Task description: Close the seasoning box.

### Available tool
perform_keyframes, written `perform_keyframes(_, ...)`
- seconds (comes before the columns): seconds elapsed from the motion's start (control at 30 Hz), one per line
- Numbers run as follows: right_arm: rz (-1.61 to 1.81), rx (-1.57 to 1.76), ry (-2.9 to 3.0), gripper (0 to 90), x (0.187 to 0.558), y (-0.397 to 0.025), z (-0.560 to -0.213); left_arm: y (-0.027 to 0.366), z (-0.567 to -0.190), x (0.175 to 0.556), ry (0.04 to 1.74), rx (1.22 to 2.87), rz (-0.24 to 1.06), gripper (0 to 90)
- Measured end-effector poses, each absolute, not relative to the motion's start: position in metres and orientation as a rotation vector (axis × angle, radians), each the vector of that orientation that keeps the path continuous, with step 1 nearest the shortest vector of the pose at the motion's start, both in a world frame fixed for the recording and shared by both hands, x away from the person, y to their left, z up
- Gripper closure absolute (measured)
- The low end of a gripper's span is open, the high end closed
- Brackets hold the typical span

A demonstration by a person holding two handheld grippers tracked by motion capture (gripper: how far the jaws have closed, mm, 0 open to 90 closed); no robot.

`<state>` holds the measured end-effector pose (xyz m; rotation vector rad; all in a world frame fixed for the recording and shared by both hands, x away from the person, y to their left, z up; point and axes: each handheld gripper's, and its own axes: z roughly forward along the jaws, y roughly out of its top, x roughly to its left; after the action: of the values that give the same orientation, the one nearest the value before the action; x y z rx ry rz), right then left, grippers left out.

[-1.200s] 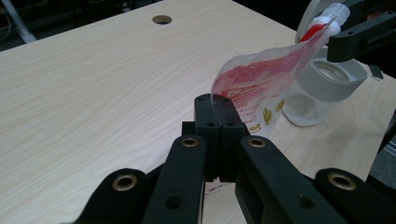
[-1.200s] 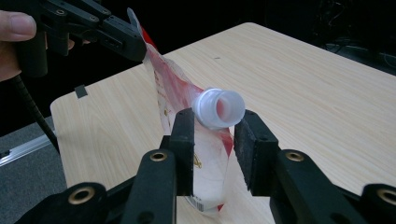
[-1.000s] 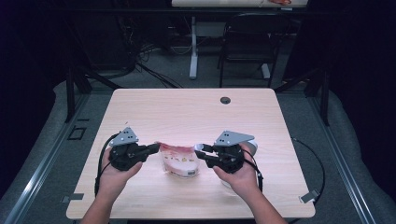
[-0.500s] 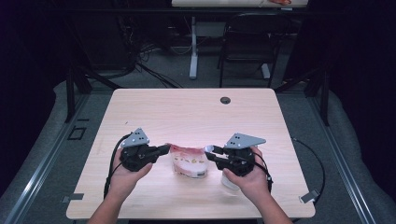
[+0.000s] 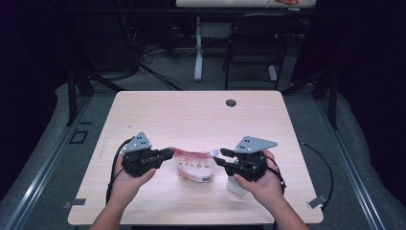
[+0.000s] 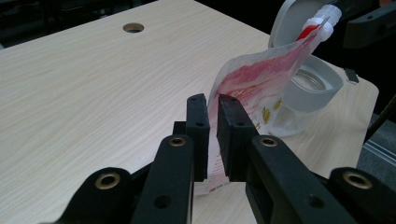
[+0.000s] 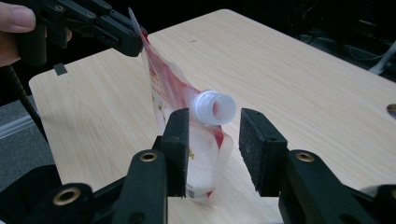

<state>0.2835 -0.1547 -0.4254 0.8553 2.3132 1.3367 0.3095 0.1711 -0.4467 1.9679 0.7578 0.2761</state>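
pouch [image 5: 194, 165] in red and white, with a white open spout [image 7: 214, 108], stands near the front middle of the wooden table [image 5: 191, 115]. left gripper [image 6: 212, 133] has its jaws nipped narrow on the pouch's top corner. right gripper [image 7: 212, 151] has its jaws spread wide either side of the spout, not touching it. just behind, under the right hand [image 5: 261, 184], stands a clear jar [image 6: 306, 91] with its grey lid hinged up.
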Motion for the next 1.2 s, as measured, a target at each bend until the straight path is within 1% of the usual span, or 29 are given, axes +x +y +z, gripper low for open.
perform_keyframes(0.13,1.340,0.813,2.308,62.8,0.278,-0.160,-0.411,0.176,-0.444,0.308,0.770,1.955,0.277,78.8)
perform_keyframes(0.2,1.339,0.803,2.309,62.6,0.278,-0.160,-0.408,0.177,-0.443,0.308,0.770,1.955,0.279,78.3)
perform_keyframes(0.27,1.343,0.761,2.313,62.2,0.279,-0.157,-0.400,0.180,-0.442,0.307,0.779,1.949,0.283,76.8)
perform_keyframes(0.53,1.290,0.688,2.393,61.8,0.291,-0.140,-0.385,0.190,-0.444,0.309,0.825,1.952,0.307,71.2)
perform_keyframes(0.77,1.250,0.682,2.431,61.4,0.302,-0.127,-0.381,0.202,-0.445,0.312,0.861,1.937,0.298,71.1)
perform_keyframes(1.07,1.153,0.648,2.530,65.9,0.320,-0.105,-0.376,0.214,-0.445,0.314,0.892,1.916,0.297,70.6)
perform_keyframes(1.2,1.113,0.623,2.563,66.3,0.323,-0.098,-0.376,0.216,-0.446,0.315,0.895,1.914,0.299,70.4)
